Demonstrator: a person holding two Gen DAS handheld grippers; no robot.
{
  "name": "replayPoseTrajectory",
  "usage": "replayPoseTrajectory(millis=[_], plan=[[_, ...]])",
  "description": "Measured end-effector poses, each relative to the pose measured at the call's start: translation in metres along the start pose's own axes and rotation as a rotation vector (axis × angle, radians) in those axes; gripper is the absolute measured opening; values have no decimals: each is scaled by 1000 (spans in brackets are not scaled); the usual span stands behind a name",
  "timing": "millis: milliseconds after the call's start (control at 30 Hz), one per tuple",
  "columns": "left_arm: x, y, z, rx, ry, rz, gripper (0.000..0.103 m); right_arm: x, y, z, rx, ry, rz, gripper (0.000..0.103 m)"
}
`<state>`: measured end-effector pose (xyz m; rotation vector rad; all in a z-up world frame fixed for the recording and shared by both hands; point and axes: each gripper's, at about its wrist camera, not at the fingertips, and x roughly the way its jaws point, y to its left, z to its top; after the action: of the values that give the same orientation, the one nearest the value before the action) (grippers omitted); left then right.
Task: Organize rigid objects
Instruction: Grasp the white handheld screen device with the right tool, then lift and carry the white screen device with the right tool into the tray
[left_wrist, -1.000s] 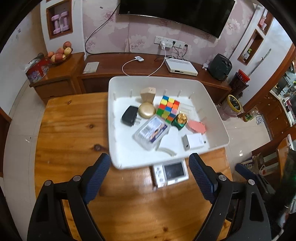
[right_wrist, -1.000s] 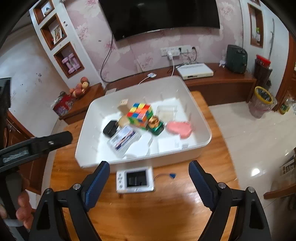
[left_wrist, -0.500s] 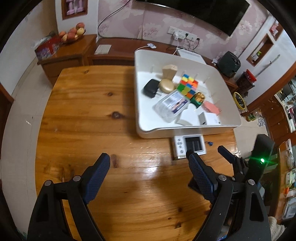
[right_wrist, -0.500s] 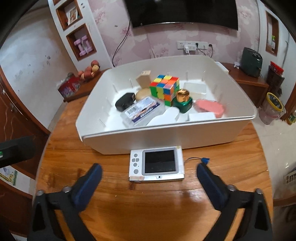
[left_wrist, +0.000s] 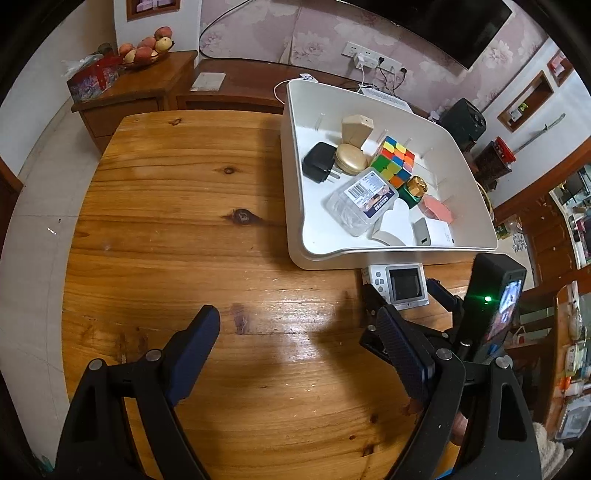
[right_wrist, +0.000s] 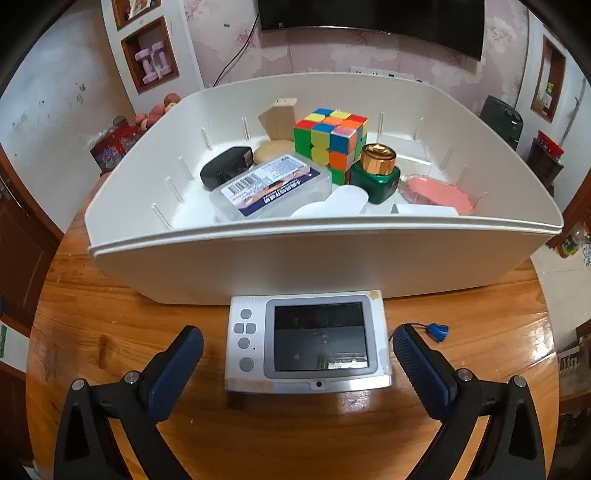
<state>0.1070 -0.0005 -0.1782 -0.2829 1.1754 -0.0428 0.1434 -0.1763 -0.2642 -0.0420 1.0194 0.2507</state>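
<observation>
- Straddling a small white camera (right_wrist: 308, 343), the right gripper (right_wrist: 297, 360) has its jaws spread wide, one blue pad on each side of the body and neither touching it, a stance that looks set for a squeeze across the camera's short ends.
- The camera lies screen-up on the wooden table (left_wrist: 177, 206), just in front of the white bin's (right_wrist: 314, 254) near wall; it appears to be the one rigid object not yet put away.
- Its blue-tipped wrist cord (right_wrist: 436, 329) trails off beside the right pad, where it could snag on the lift.
- The left gripper (left_wrist: 299, 350) hangs empty over bare wood, jaws released and well apart from the bin, seemingly kept back to leave its partner room.
- Inside the bin, ten items are visible, one of each:
- a colour cube (right_wrist: 330, 138)
- a green jar with a gold cap (right_wrist: 376, 173)
- a clear labelled case (right_wrist: 271, 188)
- a black charger (right_wrist: 225, 166)
- a gold compact (left_wrist: 351, 158)
- a tan block (right_wrist: 279, 118)
- a pink dish (right_wrist: 437, 192)
- a white heart-shaped box (left_wrist: 393, 225)
- a white adapter (left_wrist: 434, 232)
- a clear box (right_wrist: 402, 149) at the far wall.
- They crowd the bin's middle and right, leaving open floor on the left for the camera.
</observation>
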Motion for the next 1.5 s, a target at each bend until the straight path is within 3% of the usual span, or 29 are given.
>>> replayPoseTrajectory(millis=[367,767,833,1067,1233,1500], plan=[[3,-8,3,34,-1,-25,89,19,2,-3,-35,87,-18,102],[3,-14,-1,39,5,-37,89,23,7,-5,-57,104,-55,102],[2,-15,-2,41,4,-37,89,20,5,-5,-41,86,-65,92],[-4,-21,-5,53,-3,-44,89,18,0,-7,-19,105,-57,92],[-14,-28,-7,65,-17,-57,89,-4,-5,-9,20,87,-17,92],[-36,-38,-9,79,-51,-88,89,-74,-13,-3,13,2,17,92]])
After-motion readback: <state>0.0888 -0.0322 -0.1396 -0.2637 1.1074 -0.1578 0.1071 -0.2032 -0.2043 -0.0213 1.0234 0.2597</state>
